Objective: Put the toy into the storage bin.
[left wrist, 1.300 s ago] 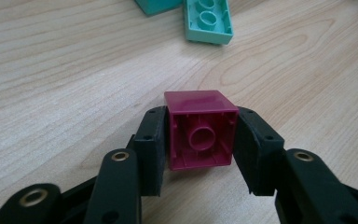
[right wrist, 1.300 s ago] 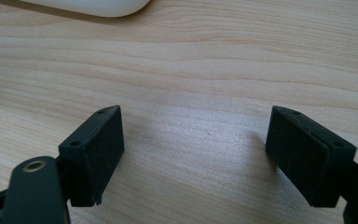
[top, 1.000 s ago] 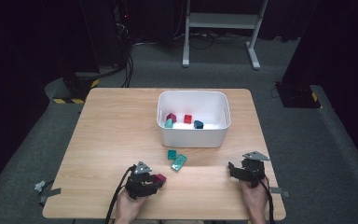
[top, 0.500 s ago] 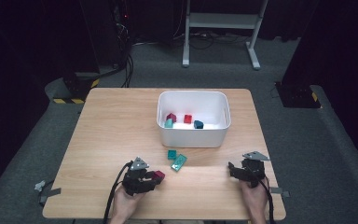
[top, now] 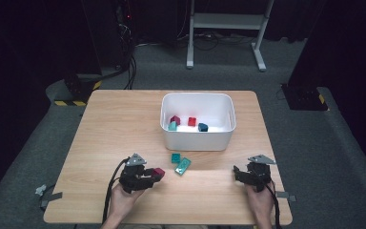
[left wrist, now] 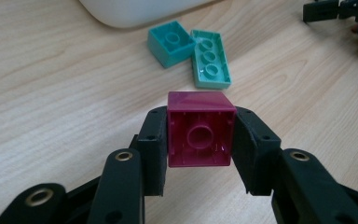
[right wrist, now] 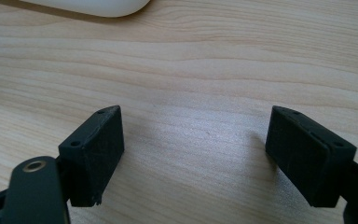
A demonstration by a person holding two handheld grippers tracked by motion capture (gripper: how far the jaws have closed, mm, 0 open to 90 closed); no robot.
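My left gripper (left wrist: 200,140) is shut on a magenta brick (left wrist: 200,135), hollow underside toward the camera, held just above the wooden table; the same magenta brick (top: 158,172) shows at the gripper's tip in the high view, at the front left. Two teal bricks lie ahead of it: a small square one (left wrist: 170,43) and a longer pale one (left wrist: 210,58), side by side. The right gripper (right wrist: 193,154) rests low over bare wood at the front right (top: 240,172), jaws wide open with nothing between them.
A white bin (top: 198,142) stands at the table's middle back, holding several bricks: dark red (top: 175,119), red (top: 191,121), teal (top: 172,126) and dark blue (top: 202,127). Dark floor, cables and a white stand lie beyond the table.
The left gripper has risen slightly and shifted toward the bin with the magenta brick in it. The right gripper has stayed where it was.
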